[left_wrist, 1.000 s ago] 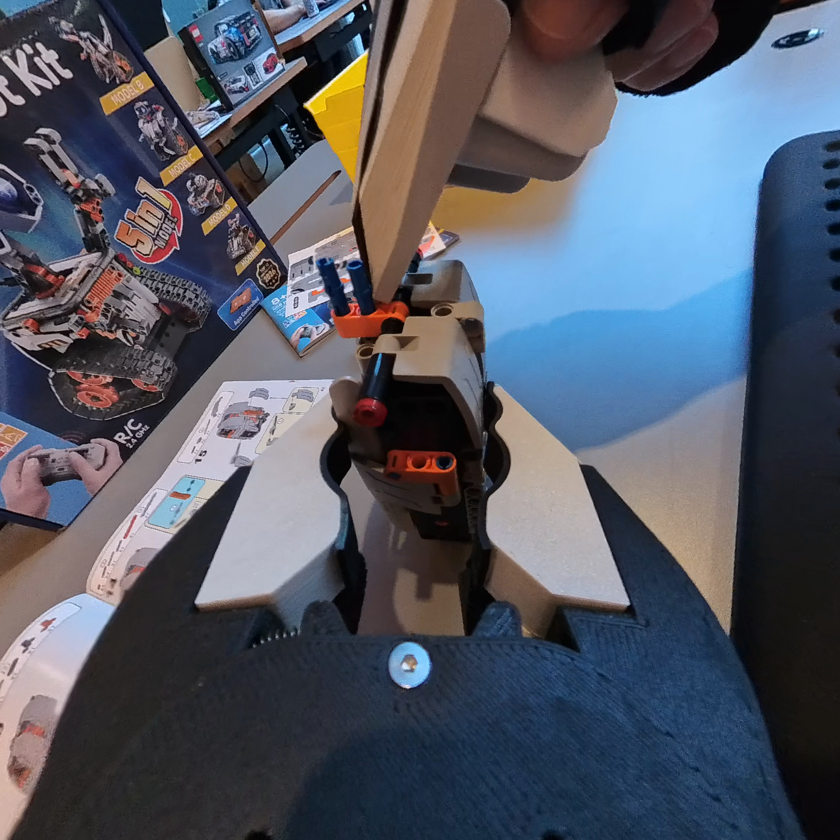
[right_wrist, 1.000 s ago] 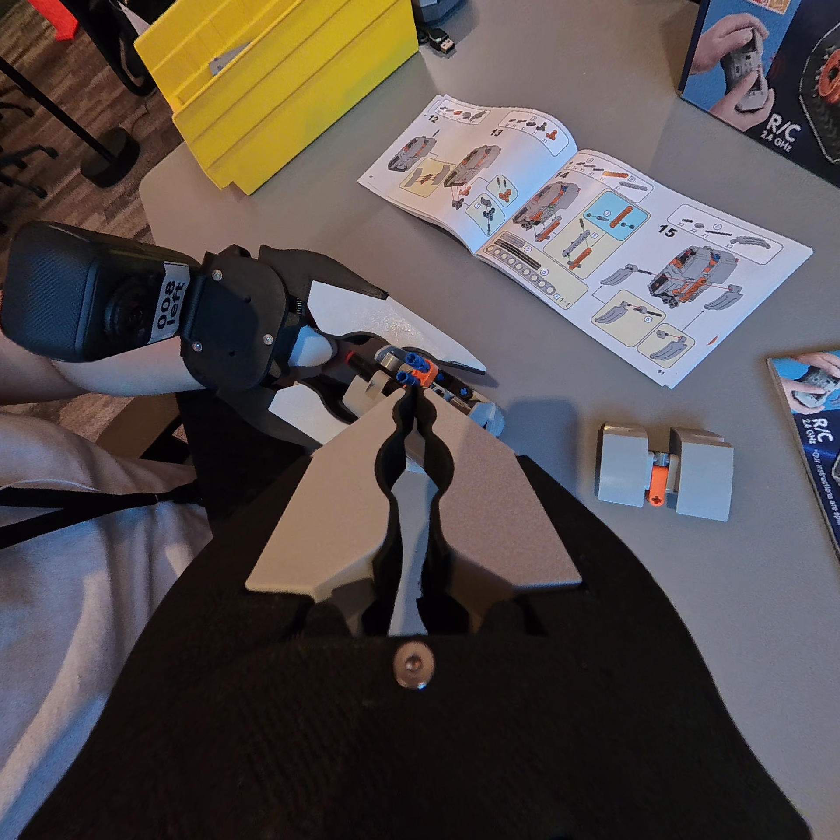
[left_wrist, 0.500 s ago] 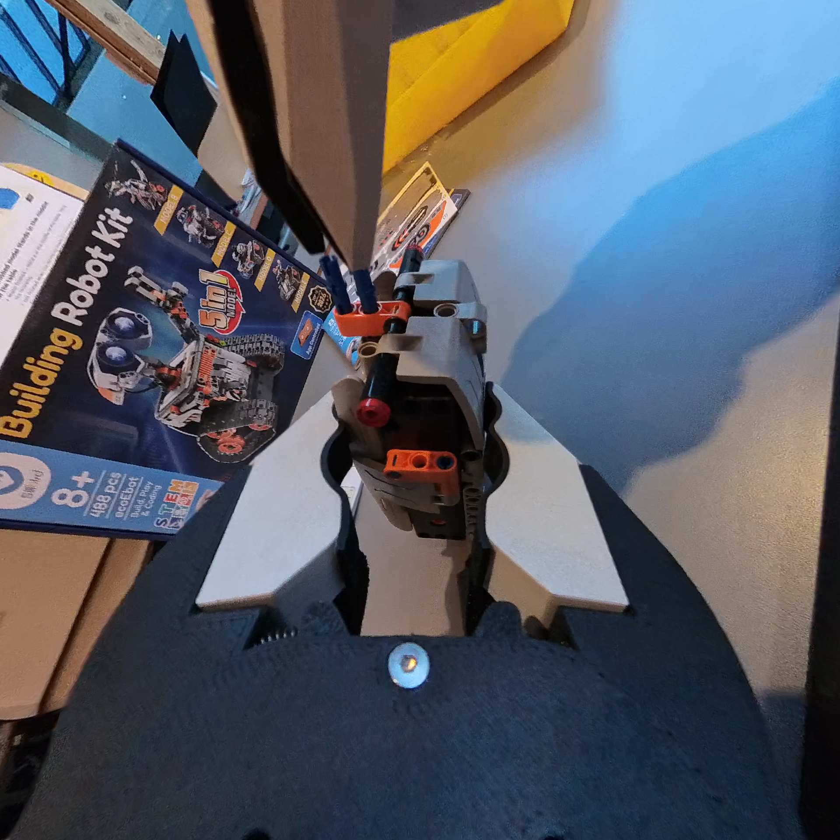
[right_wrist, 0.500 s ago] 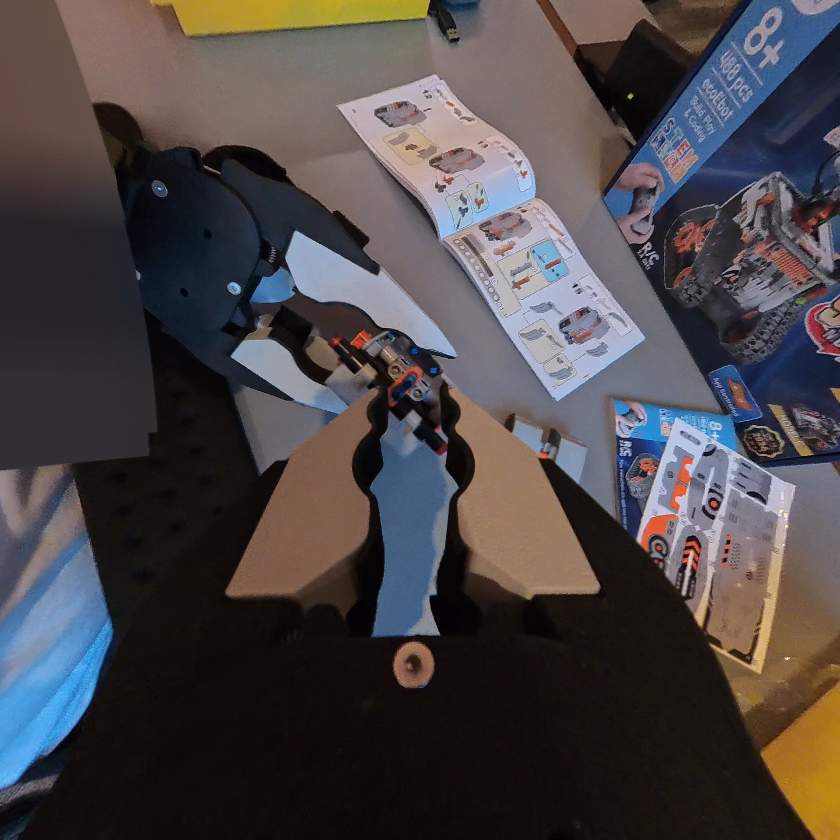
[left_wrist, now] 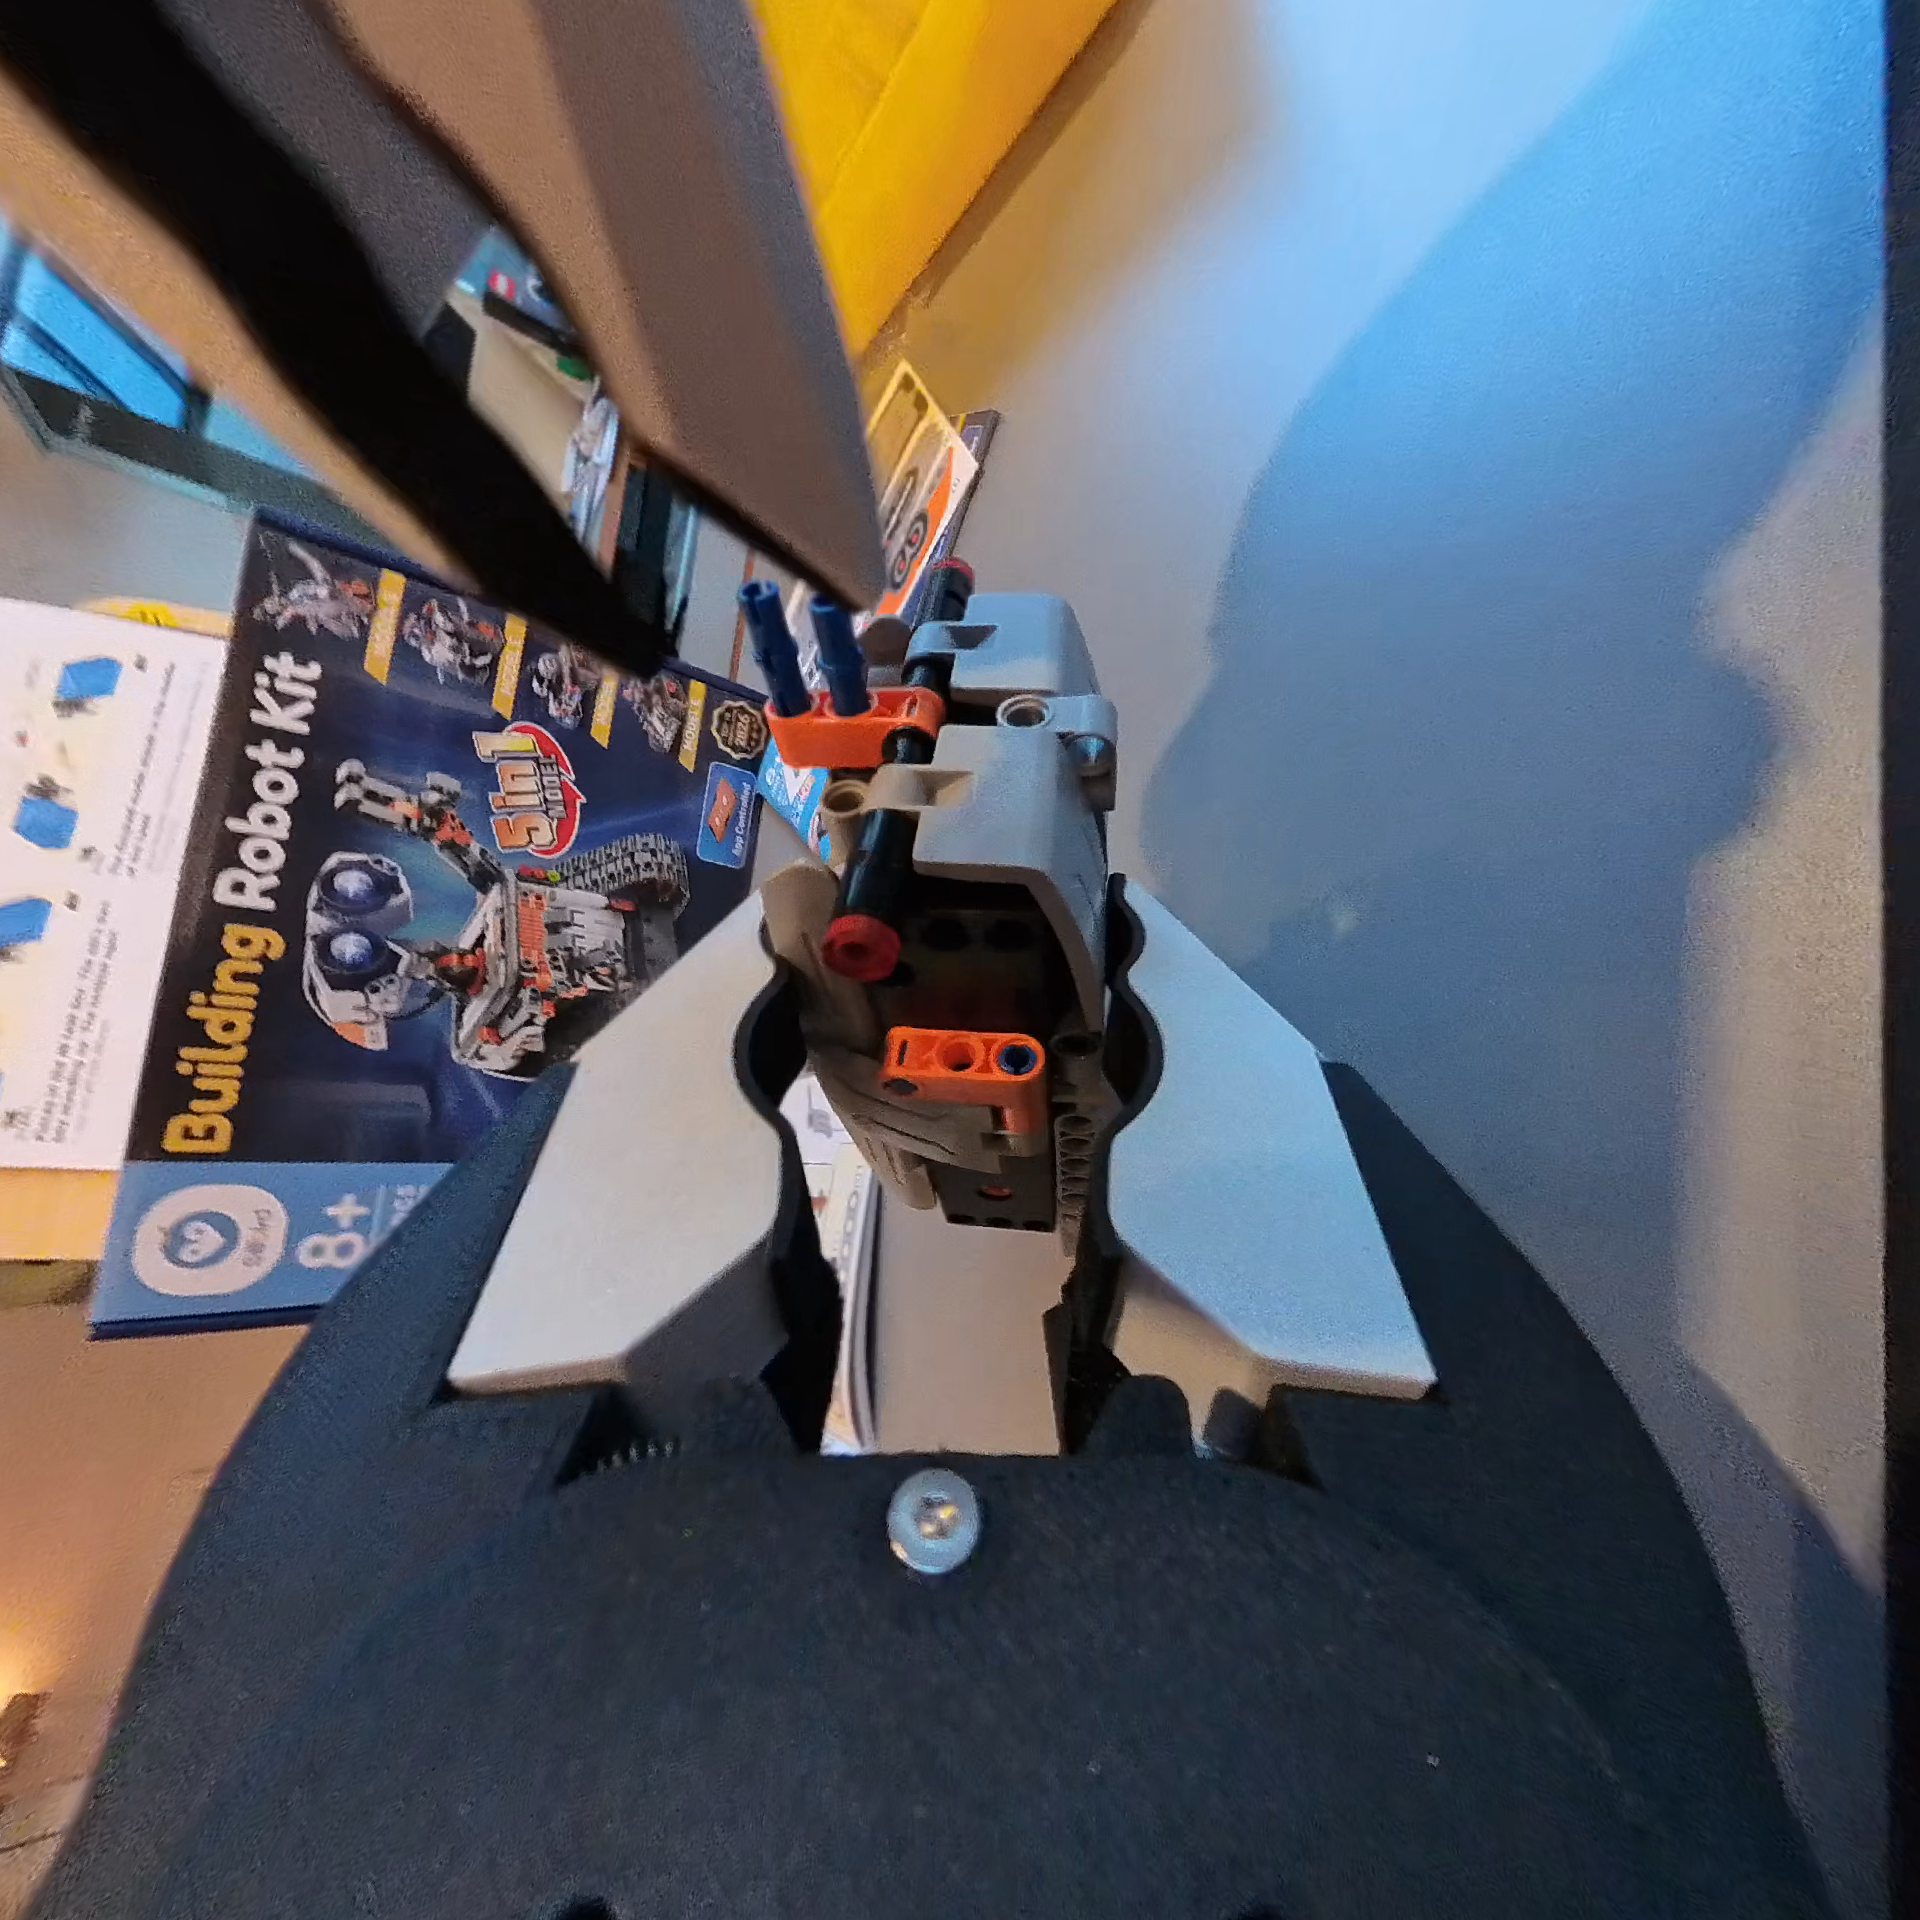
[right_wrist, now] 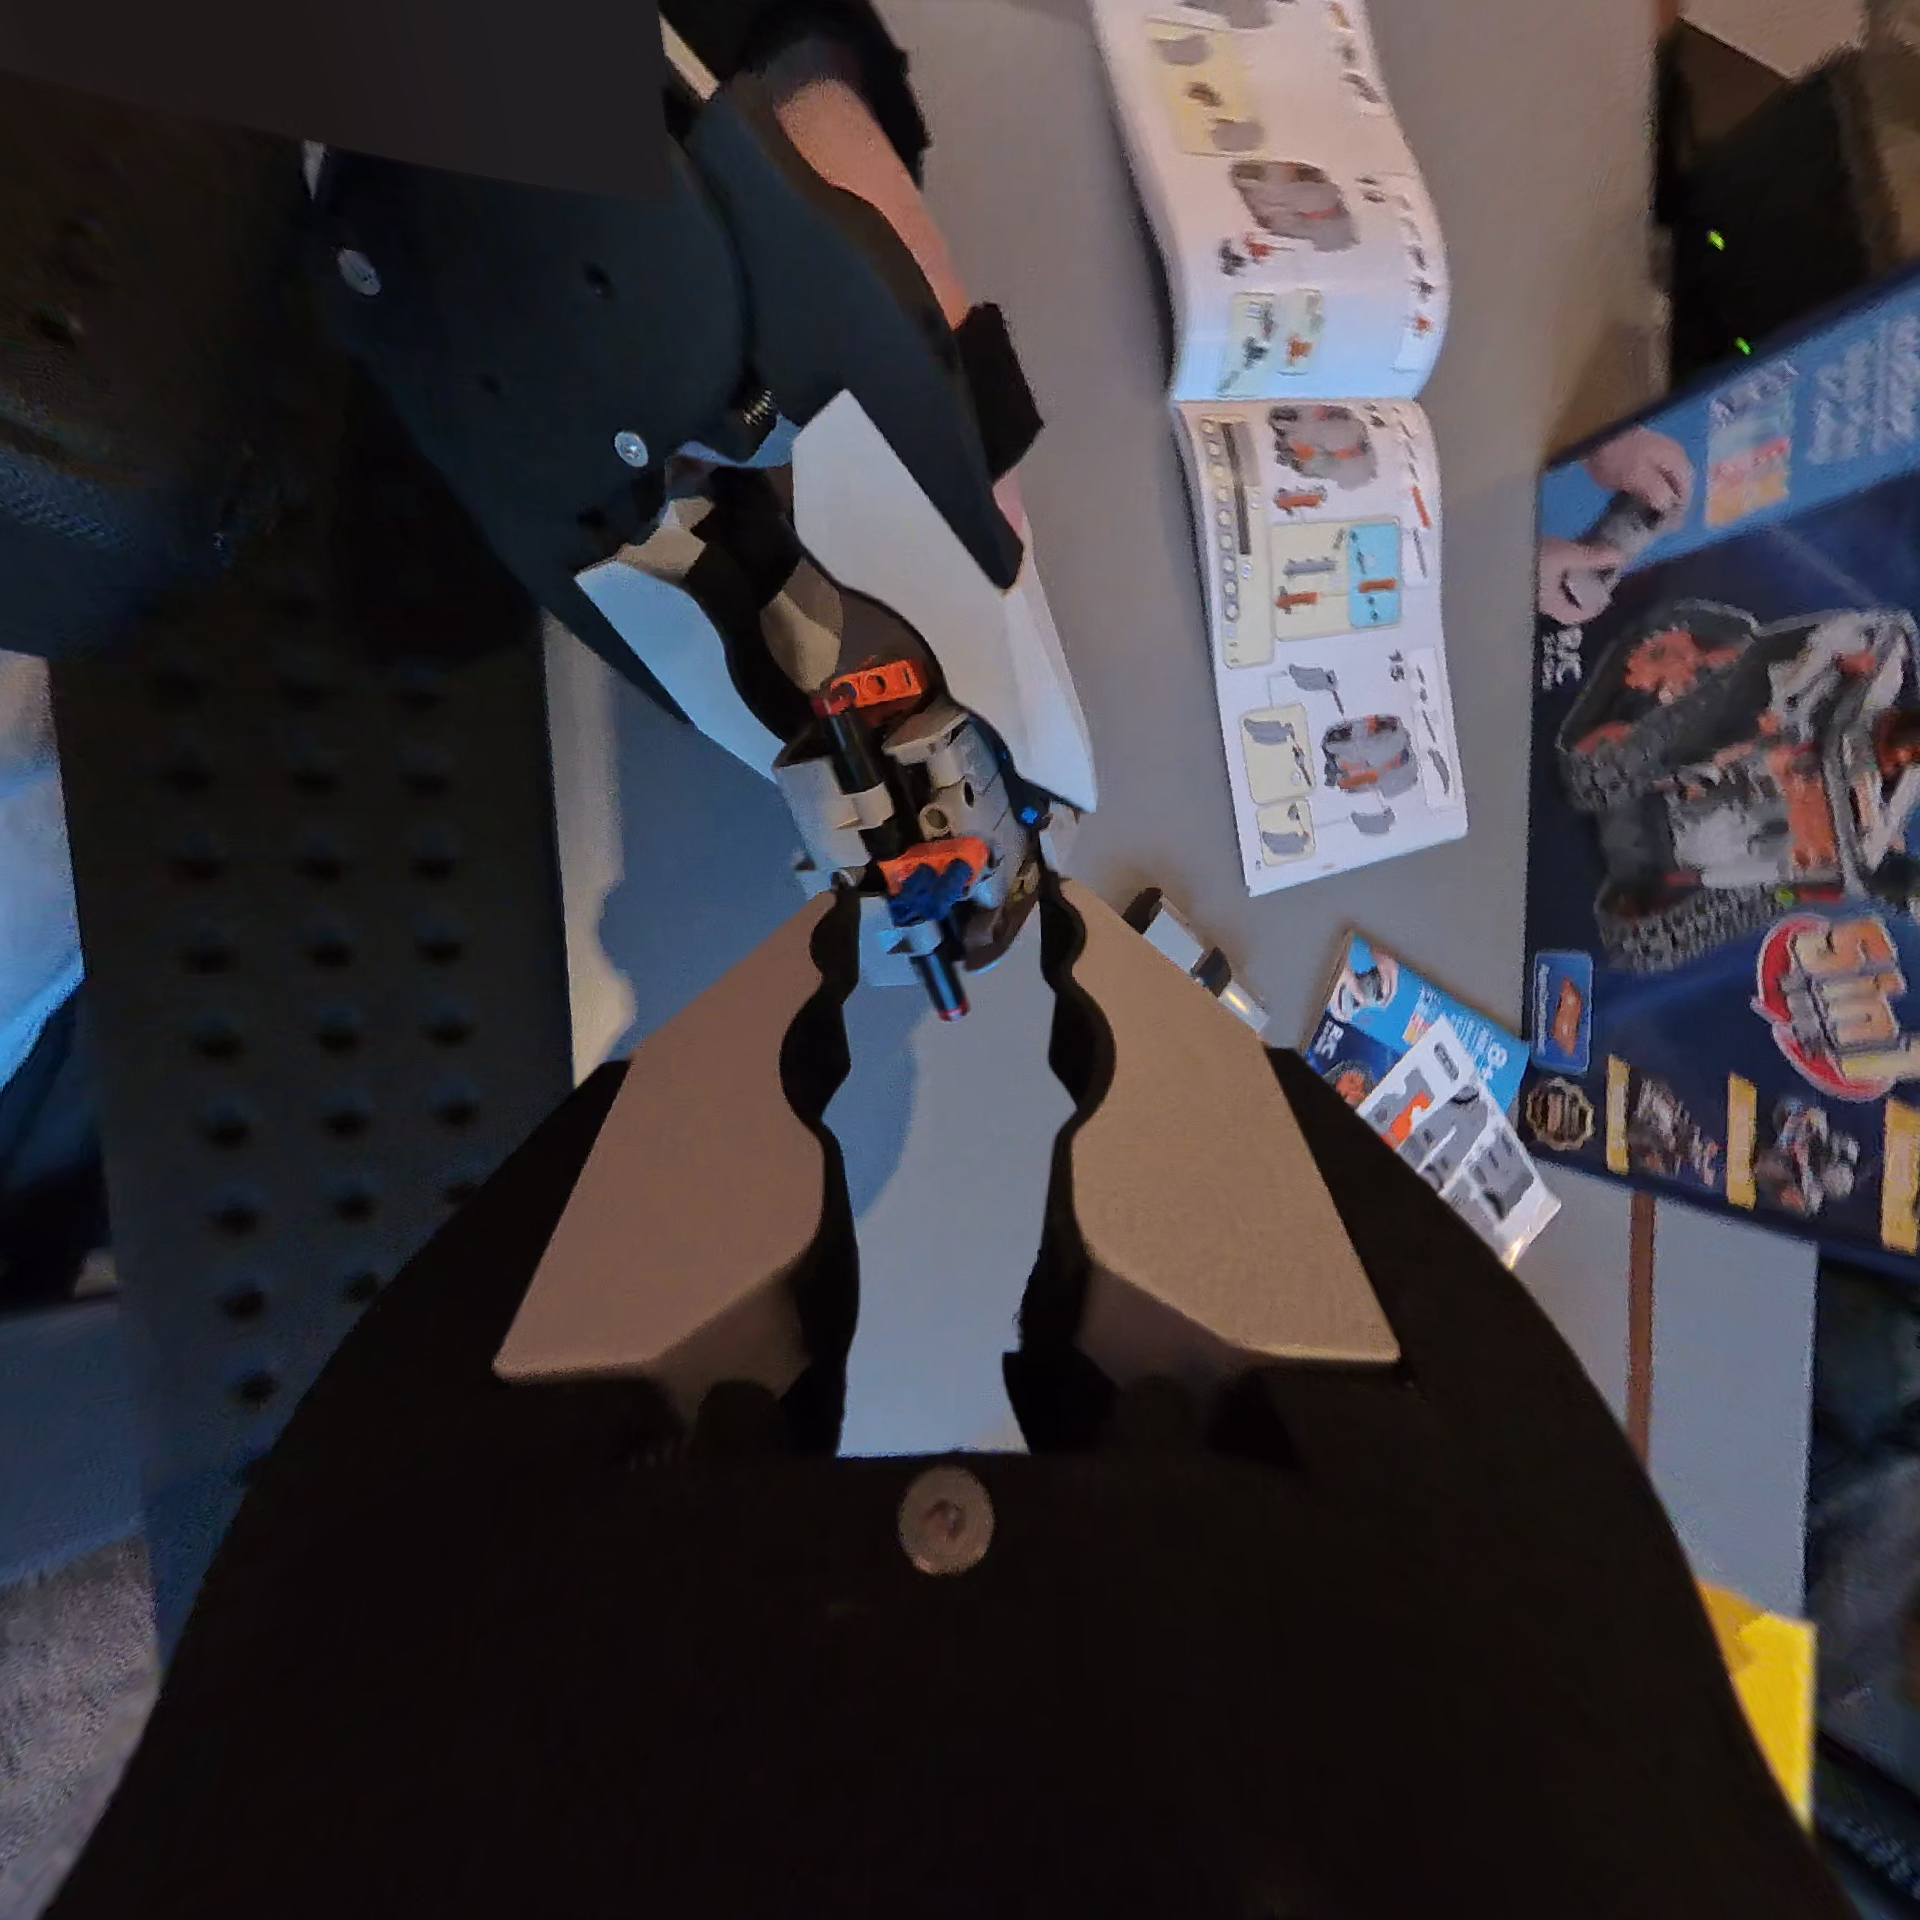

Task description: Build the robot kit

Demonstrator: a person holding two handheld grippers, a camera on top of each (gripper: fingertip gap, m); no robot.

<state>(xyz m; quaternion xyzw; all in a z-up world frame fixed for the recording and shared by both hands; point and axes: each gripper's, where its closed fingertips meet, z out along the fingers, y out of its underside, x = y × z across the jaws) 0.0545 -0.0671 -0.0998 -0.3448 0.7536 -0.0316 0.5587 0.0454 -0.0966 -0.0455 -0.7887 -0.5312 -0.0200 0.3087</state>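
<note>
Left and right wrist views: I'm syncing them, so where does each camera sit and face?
Left wrist view: on the left gripper, facing along its fingers shut on the grey, black and orange brick assembly; right gripper's fingers overhead.
Right wrist view: on the open right gripper, facing down at the grey table; a hand shows.
Shared: the assembly, the blue kit box.

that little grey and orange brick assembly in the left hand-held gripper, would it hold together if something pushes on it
Probably rigid: the brick assembly is blocky interlocked plastic, clamped in the left hand-held gripper. Its blue pins and black axle stick out, so they could likely shift or pop out under a push.
</note>
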